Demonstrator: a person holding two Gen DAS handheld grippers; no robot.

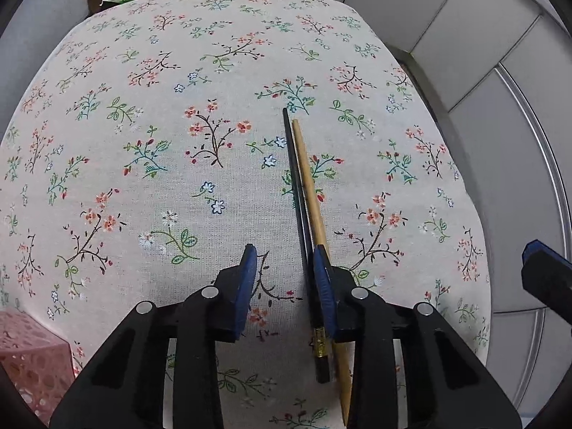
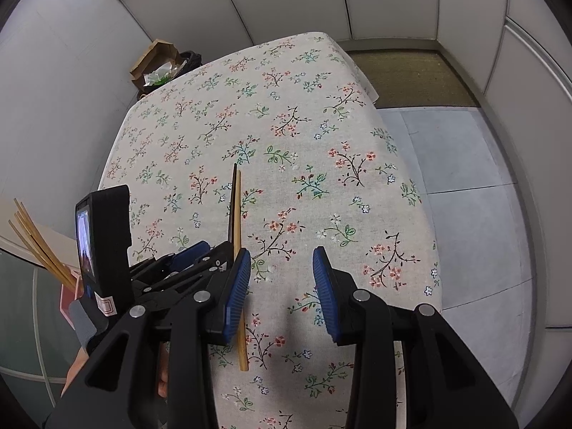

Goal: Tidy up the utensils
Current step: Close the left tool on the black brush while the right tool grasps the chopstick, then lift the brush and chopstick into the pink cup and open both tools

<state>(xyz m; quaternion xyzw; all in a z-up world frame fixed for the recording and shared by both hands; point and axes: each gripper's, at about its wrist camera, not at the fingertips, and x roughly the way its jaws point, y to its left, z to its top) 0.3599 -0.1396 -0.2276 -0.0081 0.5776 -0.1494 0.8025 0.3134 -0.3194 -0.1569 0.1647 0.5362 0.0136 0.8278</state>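
The cloth (image 1: 221,164) over the table is matt woven fabric, its fine weave showing, printed with small flowers. On it lie a black chopstick (image 1: 295,178), smooth and slightly glossy with a gold band near its thick end, and a pale chopstick (image 1: 306,178) of matt, bare wood. The fingers (image 1: 250,279) carry ribbed blue rubbery pads on matt black plastic with shiny metal pins. The pink basket (image 1: 32,357) is perforated plastic. More wooden sticks (image 2: 39,246) stand in it.
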